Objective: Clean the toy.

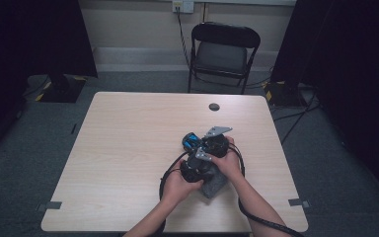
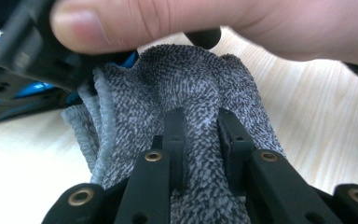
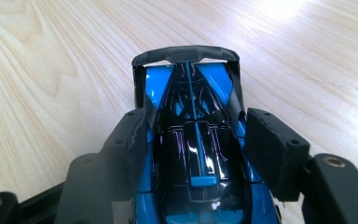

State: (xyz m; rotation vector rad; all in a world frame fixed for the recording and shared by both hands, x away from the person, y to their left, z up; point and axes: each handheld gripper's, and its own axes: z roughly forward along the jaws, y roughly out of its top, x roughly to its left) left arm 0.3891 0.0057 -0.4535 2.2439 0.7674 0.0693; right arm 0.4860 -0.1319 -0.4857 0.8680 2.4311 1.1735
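Left gripper (image 2: 200, 135): jaws pinched on grey cloth (image 2: 191, 88), frame centre. Right gripper (image 3: 198, 140): jaws apparently clamping blue toy car (image 3: 193, 154), lower centre.

My high view looks down on the bench (image 1: 128, 148); both gripper views sit close, sharing its wood grain.

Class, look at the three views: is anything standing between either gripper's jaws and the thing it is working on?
Nothing visible does. The left gripper is already clamped on the grey cloth, and the right gripper has its pads against the sides of the blue toy car.
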